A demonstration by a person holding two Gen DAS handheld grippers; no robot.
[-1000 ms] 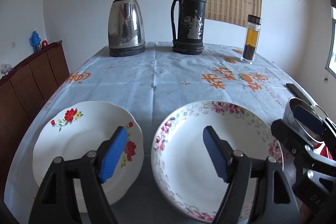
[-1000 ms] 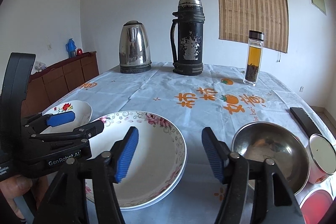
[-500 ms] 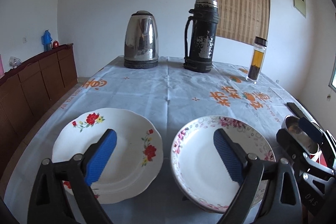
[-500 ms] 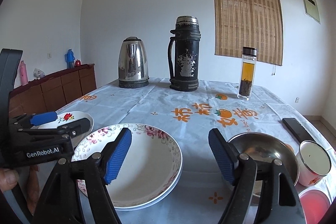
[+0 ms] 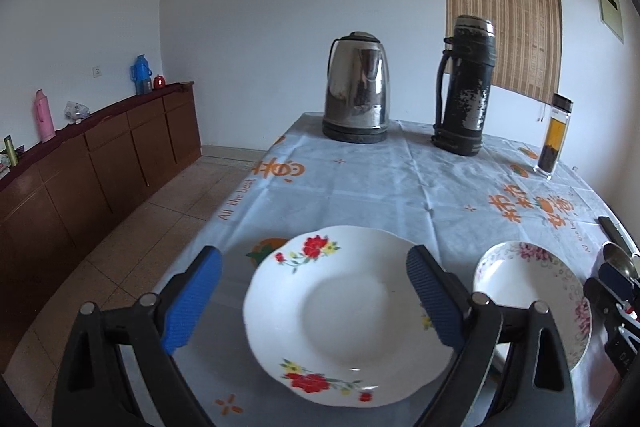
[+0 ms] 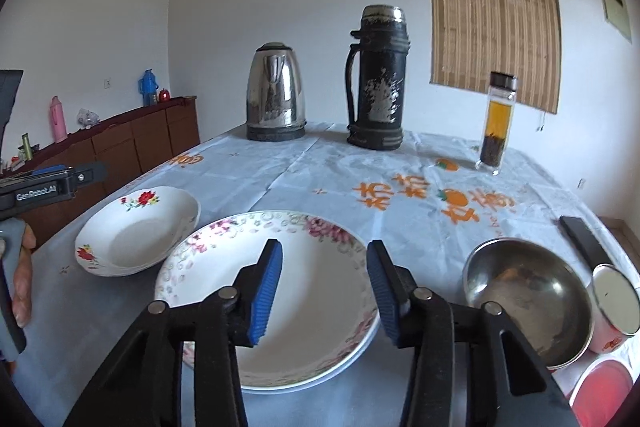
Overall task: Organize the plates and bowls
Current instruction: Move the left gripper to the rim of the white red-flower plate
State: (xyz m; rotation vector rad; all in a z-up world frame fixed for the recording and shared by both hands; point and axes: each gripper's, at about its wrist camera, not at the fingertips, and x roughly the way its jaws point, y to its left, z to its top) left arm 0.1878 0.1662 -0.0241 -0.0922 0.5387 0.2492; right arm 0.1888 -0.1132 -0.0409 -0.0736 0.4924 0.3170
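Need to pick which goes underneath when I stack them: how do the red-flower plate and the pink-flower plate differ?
The red-flower plate looks smaller than the pink-flower plate and has a wavy, scalloped edge; the pink-flower plate's edge is smooth and round. The red-flower plate carries a few separate red sprigs; the pink-flower plate has a pink band around its whole rim. Both are white, deep, empty and flat on the tablecloth, side by side.

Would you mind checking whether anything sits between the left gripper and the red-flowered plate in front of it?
Nothing visible does. The left gripper is wide open with the red-flowered plate directly ahead between its fingers; the pink-rimmed plate lies off to the side, apart.
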